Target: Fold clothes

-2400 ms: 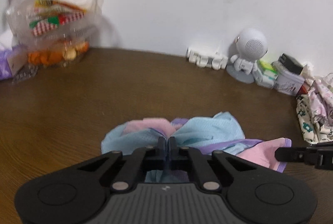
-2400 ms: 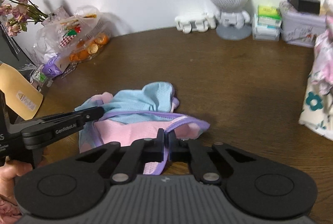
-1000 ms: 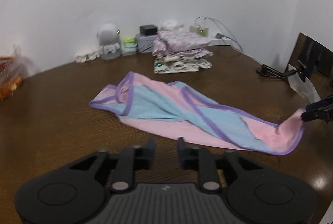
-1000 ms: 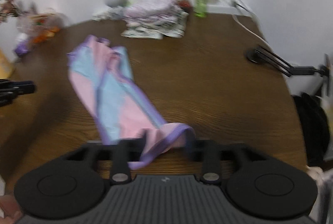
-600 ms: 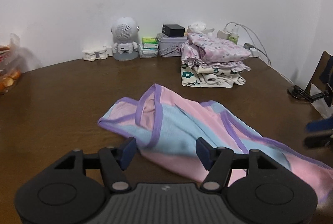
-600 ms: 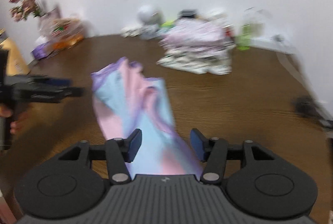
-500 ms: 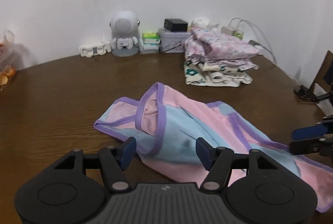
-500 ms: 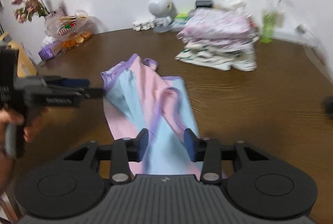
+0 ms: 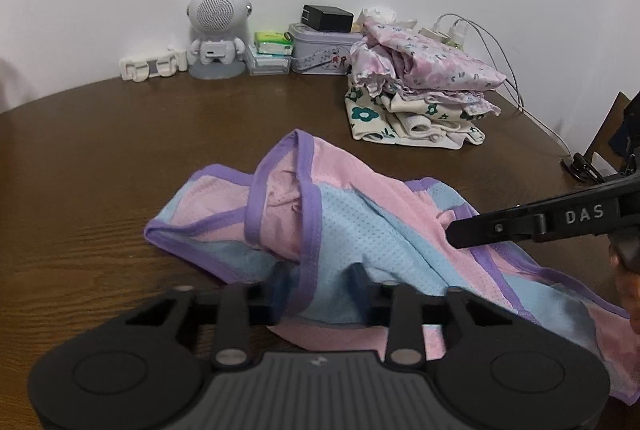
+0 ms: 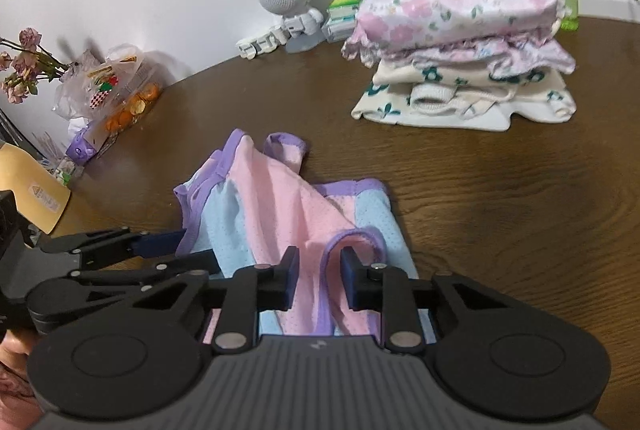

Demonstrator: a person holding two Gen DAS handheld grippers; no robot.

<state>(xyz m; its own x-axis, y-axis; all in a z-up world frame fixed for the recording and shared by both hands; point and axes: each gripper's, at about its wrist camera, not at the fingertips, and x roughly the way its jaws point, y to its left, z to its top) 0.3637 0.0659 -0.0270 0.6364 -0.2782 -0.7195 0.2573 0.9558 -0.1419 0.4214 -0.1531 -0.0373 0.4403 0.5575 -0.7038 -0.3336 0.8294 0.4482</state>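
Note:
A pink and light-blue mesh garment with purple trim lies rumpled on the brown wooden table. My left gripper is open, its fingers over the garment's near edge with cloth between them. My right gripper is open too, with a purple-trimmed loop of the garment between its fingers. The right gripper's fingers reach in from the right in the left wrist view. The left gripper shows at the garment's left side in the right wrist view.
A stack of folded floral clothes sits at the back right. A white robot speaker, a tin, small boxes and cables line the wall. A bag of snacks and dried flowers stand at the far left.
Both grippers let go of the garment, which was spread out and now lies on the table. Both grippers have moved in over it, and their jaws have narrowed in the last half second.

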